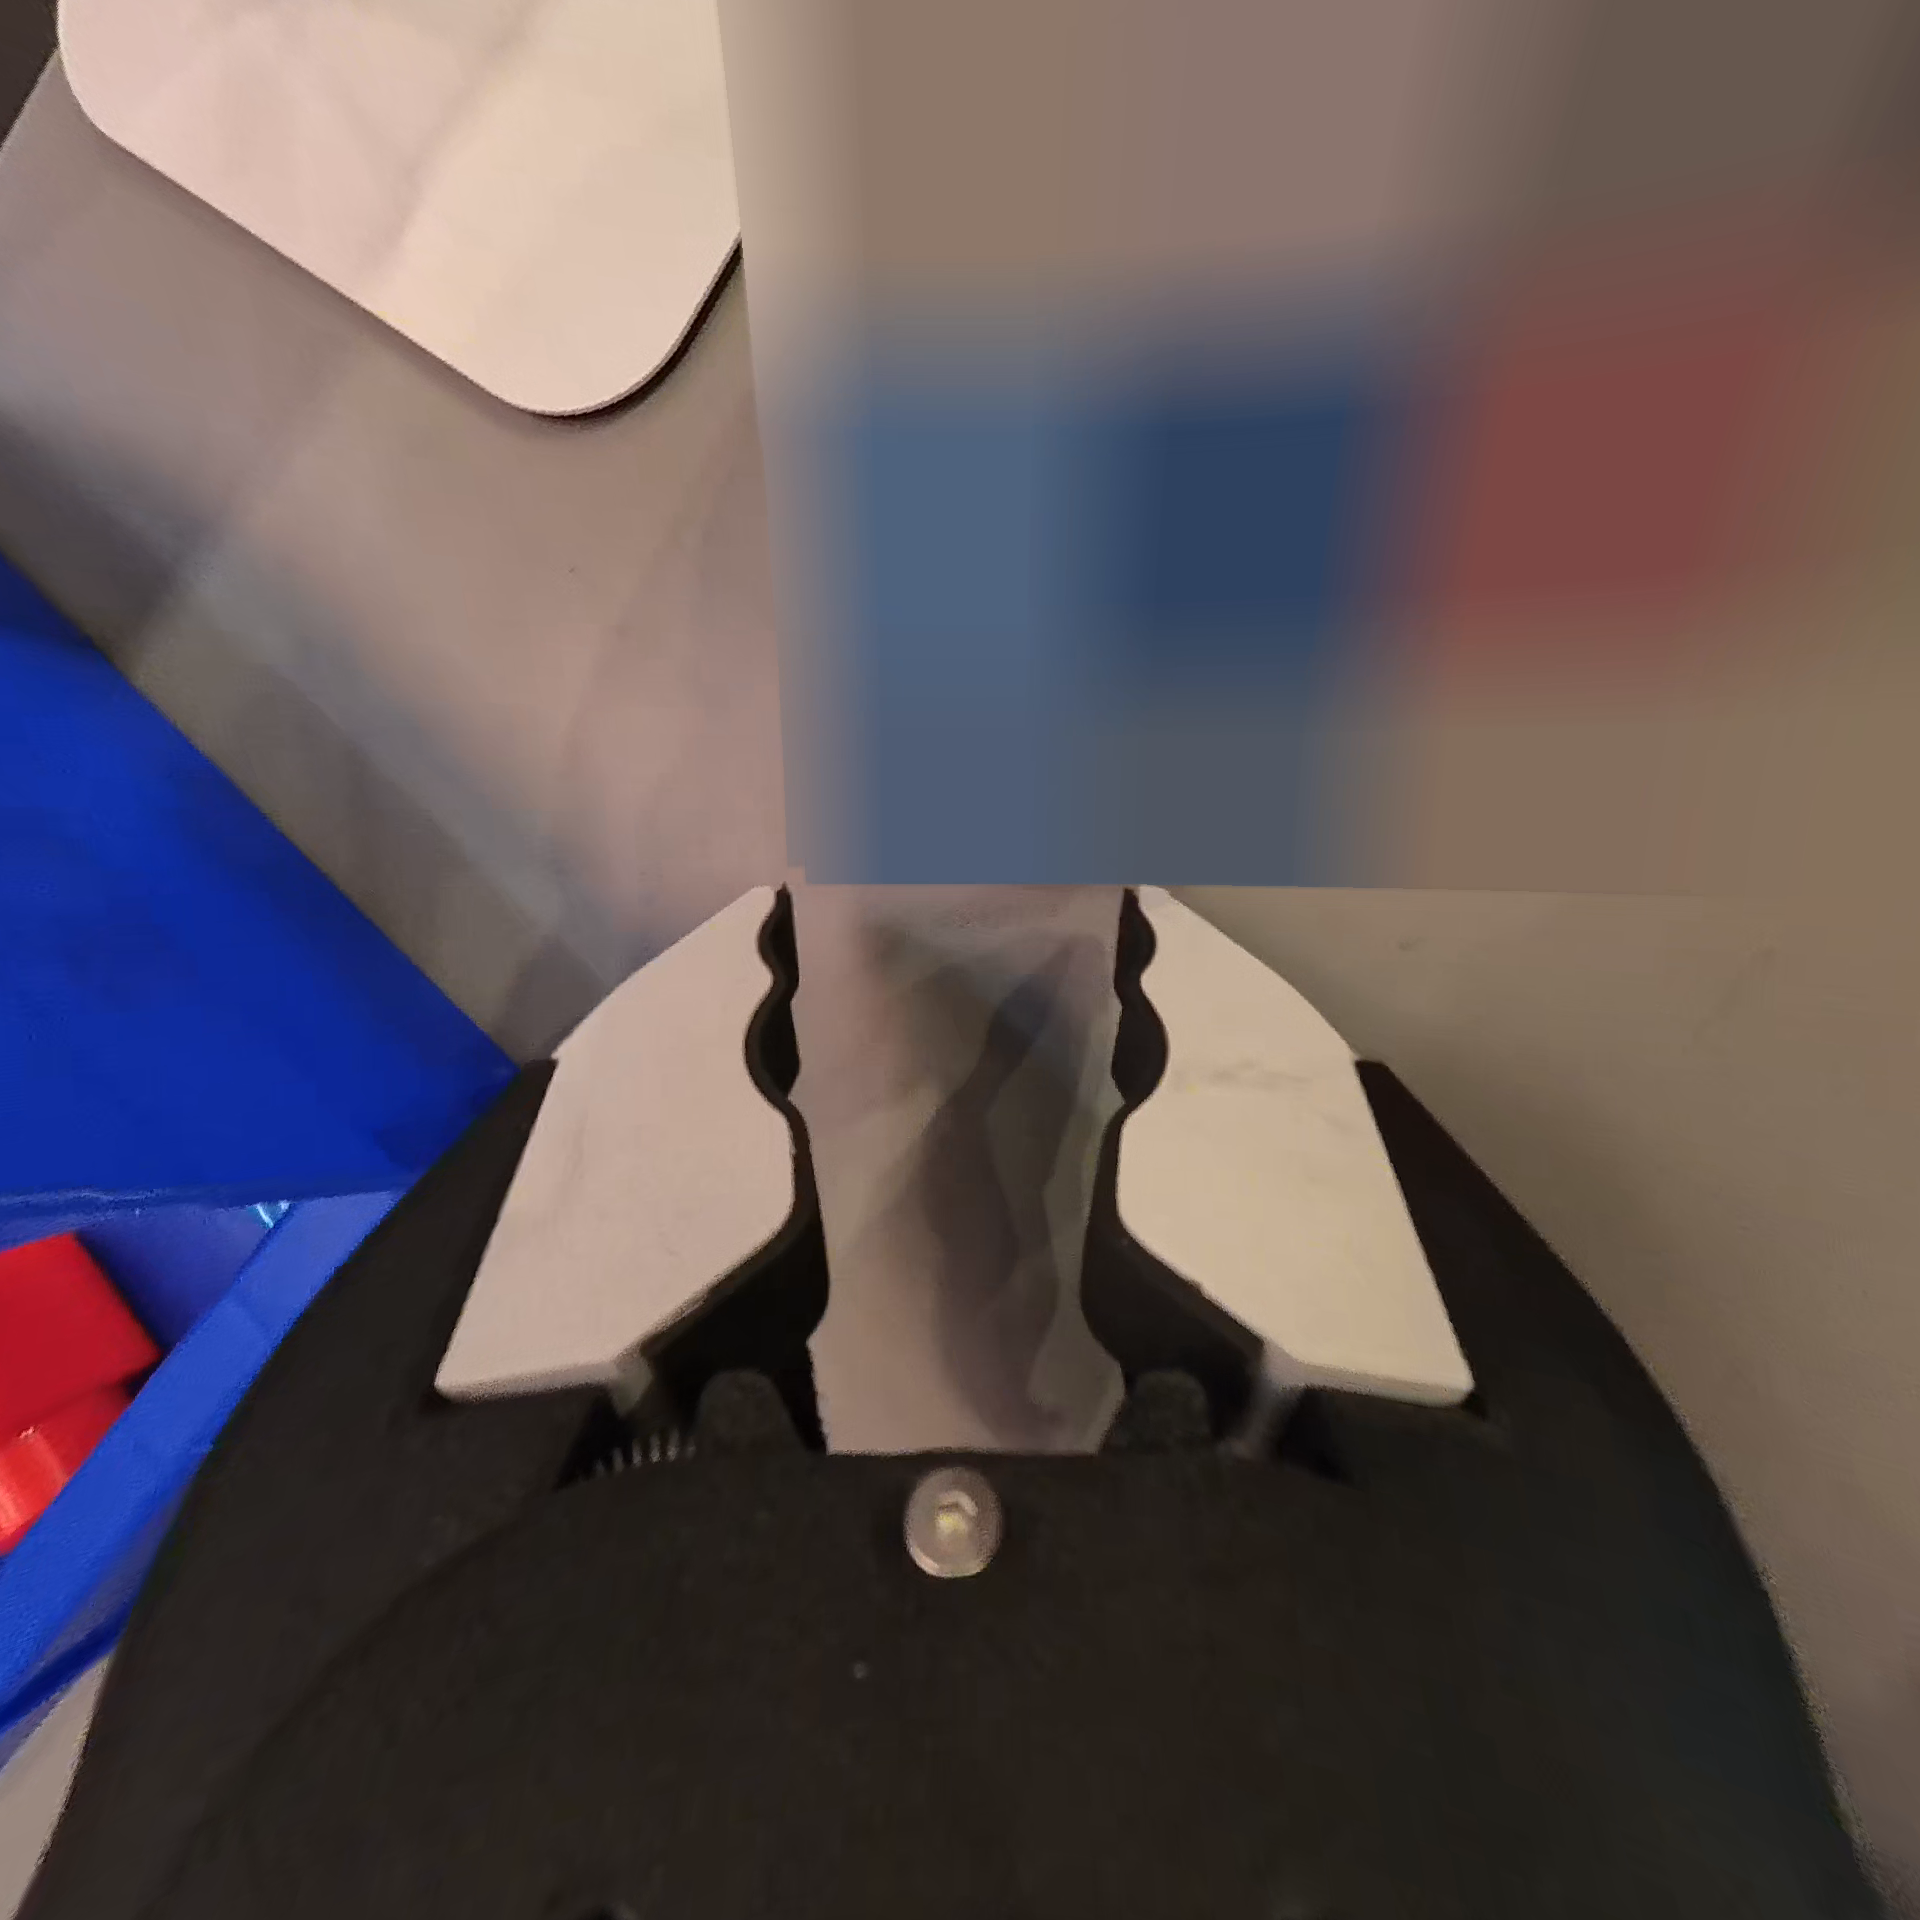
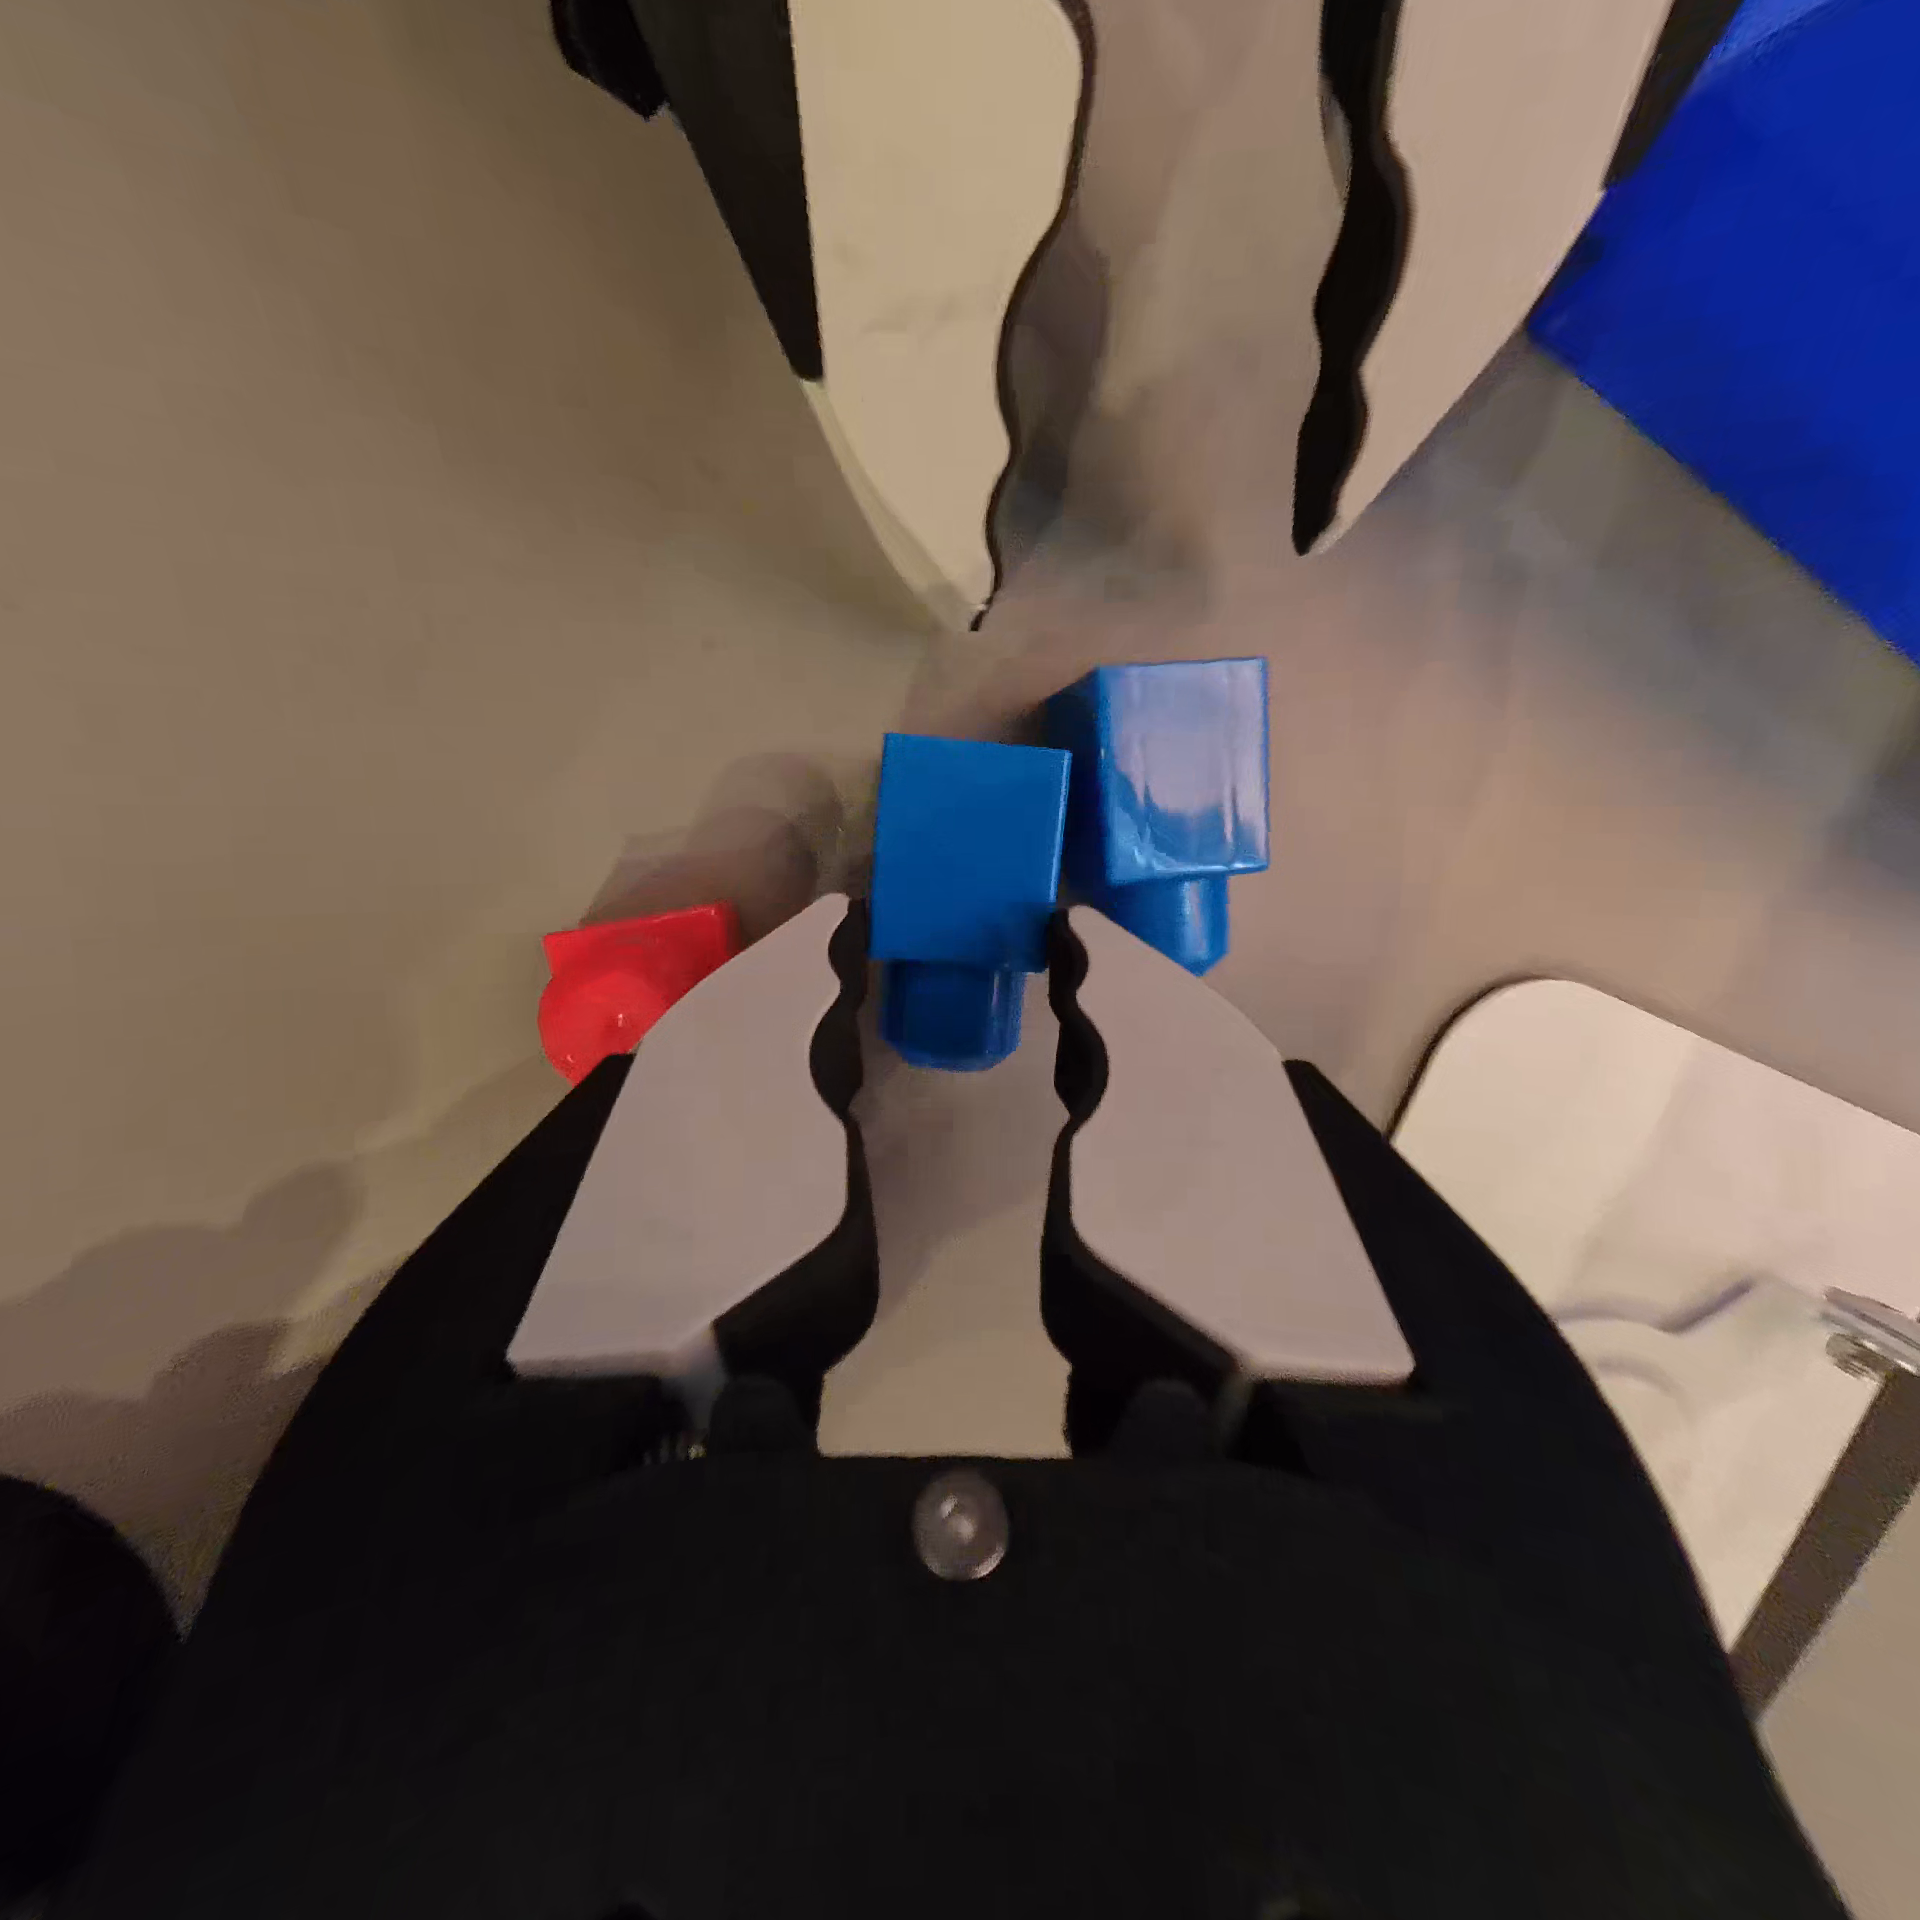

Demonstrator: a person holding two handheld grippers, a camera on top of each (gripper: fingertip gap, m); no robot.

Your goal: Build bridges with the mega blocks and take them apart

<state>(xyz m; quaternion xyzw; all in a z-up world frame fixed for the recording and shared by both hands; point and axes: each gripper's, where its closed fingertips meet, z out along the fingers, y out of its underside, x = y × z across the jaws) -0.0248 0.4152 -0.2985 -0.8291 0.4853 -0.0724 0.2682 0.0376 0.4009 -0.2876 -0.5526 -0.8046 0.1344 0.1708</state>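
Note:
In the right wrist view, my right gripper is shut on a small blue block. Both fingertips press on its near end, and its peg points toward the camera. A second blue block lies just to its right on the table. A red block lies to the left, partly behind my left finger. My left gripper hangs open and empty just beyond the blue blocks. In the left wrist view, the left gripper is open with only bare table between its fingers. A blurred patch hides what lies ahead of it.
A blue bin holding red blocks stands at the left of the left wrist view. It also shows in the right wrist view at the top right. A white board lies on the grey table, and it shows in the right wrist view at the right. Left tips to right tips: about 7 centimeters.

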